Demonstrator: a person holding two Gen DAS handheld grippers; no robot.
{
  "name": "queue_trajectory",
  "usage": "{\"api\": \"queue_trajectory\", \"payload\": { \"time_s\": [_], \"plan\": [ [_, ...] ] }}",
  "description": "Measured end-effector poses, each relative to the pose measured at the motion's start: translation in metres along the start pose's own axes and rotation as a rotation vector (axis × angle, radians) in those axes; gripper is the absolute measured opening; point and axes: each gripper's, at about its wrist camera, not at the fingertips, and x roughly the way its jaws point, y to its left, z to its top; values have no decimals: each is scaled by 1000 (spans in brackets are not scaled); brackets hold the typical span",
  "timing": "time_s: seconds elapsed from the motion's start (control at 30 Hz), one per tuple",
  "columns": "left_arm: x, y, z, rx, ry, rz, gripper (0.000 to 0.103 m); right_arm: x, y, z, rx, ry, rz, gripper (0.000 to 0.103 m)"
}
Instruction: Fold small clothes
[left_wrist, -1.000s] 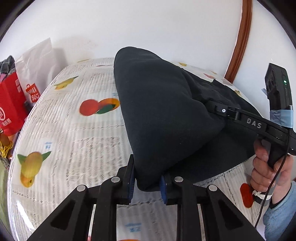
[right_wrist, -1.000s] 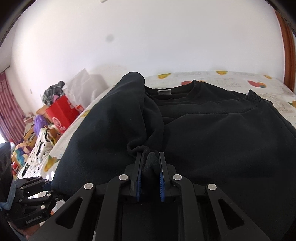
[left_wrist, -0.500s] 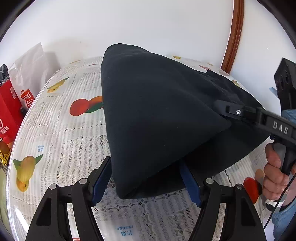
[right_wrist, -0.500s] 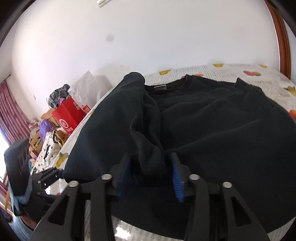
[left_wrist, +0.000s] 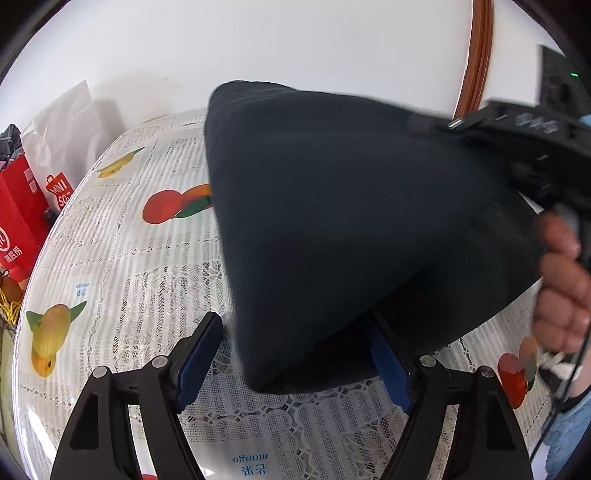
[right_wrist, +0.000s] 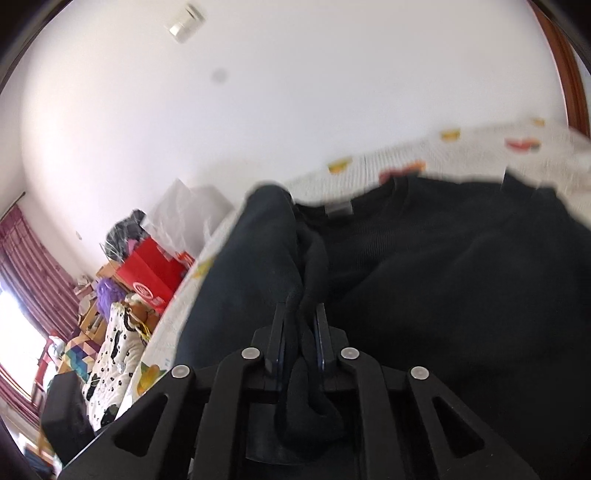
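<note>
A black sweatshirt (left_wrist: 332, 221) lies on a table with a fruit-print lace cloth (left_wrist: 122, 280). Its left side is folded over the body, and the fold's corner rests between the blue pads of my left gripper (left_wrist: 291, 362), which is open and not gripping it. My right gripper (right_wrist: 300, 328) is shut on a bunched fold of the sweatshirt (right_wrist: 443, 266), lifted above the body; the collar and label (right_wrist: 339, 209) show beyond. The right gripper also shows in the left wrist view (left_wrist: 524, 147), held by a hand.
Red shopping bags (left_wrist: 22, 218) and a white bag (left_wrist: 70, 129) stand off the table's left side. More clutter and a patterned cloth (right_wrist: 114, 343) sit on the floor by a window with red curtains (right_wrist: 26, 280). A white wall is behind.
My left gripper opened and let go of the fold, which now lies loose between its pads. My right gripper opened briefly, then shut again on the fabric and rose, tilting up.
</note>
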Motion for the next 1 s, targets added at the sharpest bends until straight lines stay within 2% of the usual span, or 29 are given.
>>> {"api": "queue_trajectory", "payload": {
  "time_s": [0.13,0.17,0.23,0.27,0.4,0.47,0.57,0.7,0.8,0.9,1.0],
  "plan": [
    [3,-1,2,-2,0,-1,79,-83,-4,5,-11,-247,-8,10],
    [3,1,1,-1,0,-1,80,-98,-8,2,-22,-284,-37,10],
    [4,2,0,5,0,1,81,-112,-25,-3,9,-297,-99,10],
    [4,1,0,9,0,6,81,-113,-39,-8,45,-272,-115,10],
    [4,0,0,9,1,6,82,-83,-86,-32,159,-62,-189,10],
    [3,0,0,7,-4,-1,82,-79,-91,-39,165,-43,-191,12],
    [1,4,0,2,-13,-31,82,-81,-85,-34,139,-58,-187,24],
    [-1,-4,4,23,-3,-106,82,-77,-82,-12,82,-37,-140,49],
    [-1,-21,11,46,-2,-120,82,-61,-79,7,37,22,-150,51],
    [6,-35,15,83,6,-84,82,-41,-81,24,37,88,-171,51],
    [15,-39,16,92,26,-57,85,-12,-87,32,55,202,-174,51]
  ]
}}
